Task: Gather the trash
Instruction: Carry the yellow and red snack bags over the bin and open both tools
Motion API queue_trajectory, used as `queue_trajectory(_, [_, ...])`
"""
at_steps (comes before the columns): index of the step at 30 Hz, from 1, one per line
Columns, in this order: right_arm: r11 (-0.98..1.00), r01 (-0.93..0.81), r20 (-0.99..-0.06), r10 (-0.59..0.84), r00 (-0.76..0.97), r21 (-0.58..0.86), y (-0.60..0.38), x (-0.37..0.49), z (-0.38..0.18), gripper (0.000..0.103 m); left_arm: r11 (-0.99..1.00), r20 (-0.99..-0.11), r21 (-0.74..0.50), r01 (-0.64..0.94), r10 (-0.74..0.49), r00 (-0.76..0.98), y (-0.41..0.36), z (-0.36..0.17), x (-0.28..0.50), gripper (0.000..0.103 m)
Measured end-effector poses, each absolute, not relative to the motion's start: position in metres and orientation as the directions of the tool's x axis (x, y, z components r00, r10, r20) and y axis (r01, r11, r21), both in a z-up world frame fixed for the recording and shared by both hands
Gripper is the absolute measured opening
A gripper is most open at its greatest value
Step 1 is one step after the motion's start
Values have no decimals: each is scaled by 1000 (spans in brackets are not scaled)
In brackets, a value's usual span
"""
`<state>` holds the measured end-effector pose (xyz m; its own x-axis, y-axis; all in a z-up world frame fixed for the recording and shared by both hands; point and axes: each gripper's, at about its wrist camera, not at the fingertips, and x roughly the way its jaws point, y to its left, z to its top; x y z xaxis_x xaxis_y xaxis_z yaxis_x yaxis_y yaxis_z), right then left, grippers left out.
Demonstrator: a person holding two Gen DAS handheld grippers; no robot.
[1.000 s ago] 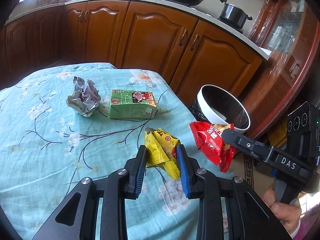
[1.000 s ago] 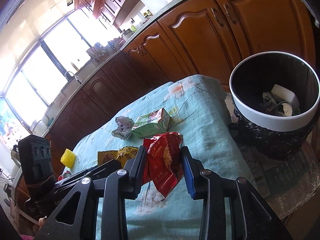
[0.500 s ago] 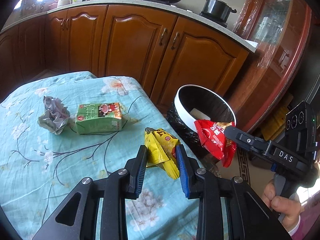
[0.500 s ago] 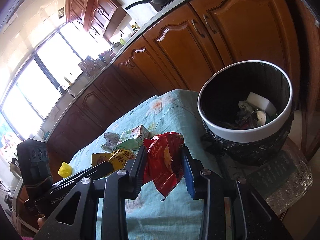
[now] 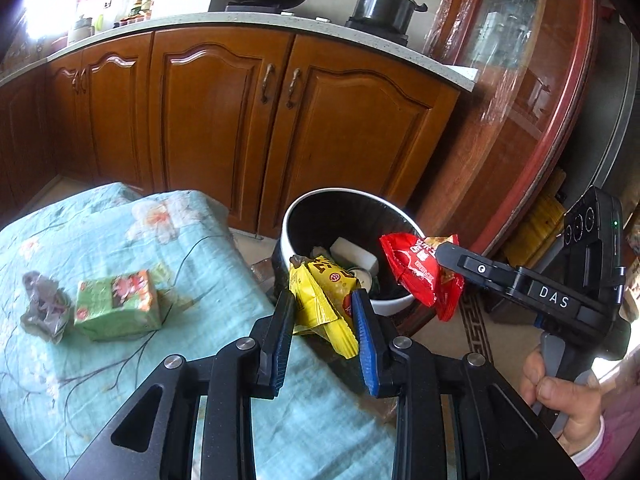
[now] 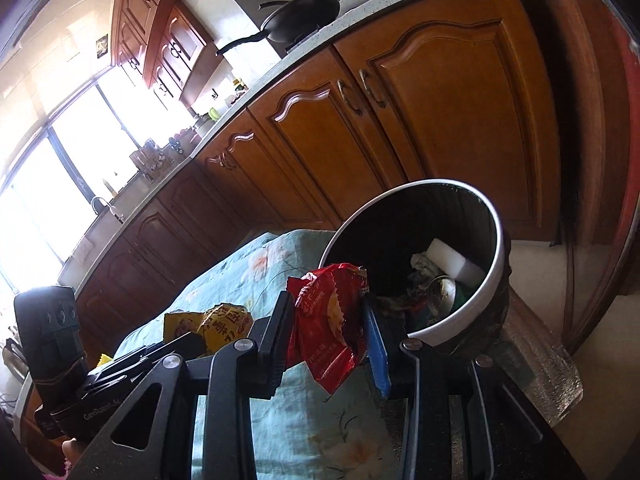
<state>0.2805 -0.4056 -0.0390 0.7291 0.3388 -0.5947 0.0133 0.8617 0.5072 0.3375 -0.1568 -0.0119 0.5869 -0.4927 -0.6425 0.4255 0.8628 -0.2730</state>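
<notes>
kitchen bin (image 5: pixel 298 216), left tongs (image 5: pixel 323 300) gripping yellow wrapper (image 5: pixel 320 300), right tongs (image 6: pixel 326 312) gripping red wrapper (image 6: pixel 326 320)

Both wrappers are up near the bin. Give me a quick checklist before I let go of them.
1. Left gripper shut on the yellow wrapper: ok.
2. Right gripper shut on the red wrapper: ok.
3. Trash bin open, with room above the trash inside: ok.
4. Red wrapper over the bin's mouth: cannot tell; in the left wrist view it hangs at the rim's near right edge.
5. Yellow wrapper over the mouth: not ok; its lower part hangs outside the near rim.
6. Table still holds the green carton and crumpled paper: not ok, more to collect.
</notes>
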Motion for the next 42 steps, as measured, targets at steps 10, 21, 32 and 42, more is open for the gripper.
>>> queue_trajectory(10, [882,43,-616,292,731,469,-432,306,-42,35,857,-658,-244,453,-490,572,-201,-20,378,28])
queue_trajectory(21, [891,69,-645,268,716,448,-446,323,-53,35,862,-691,-216,458,-466,553,-233,-35,409,28])
queue_trajectory(32, [903,84,-682,254,685,421,-451,339,-62,35,865,-716,-205,458,-451,533,-251,-45,426,28])
queue_trajectory(42, [916,83,-716,247,653,392,-448,352,-69,37,868,-739,-191,458,-434,515,-263,-47,430,29])
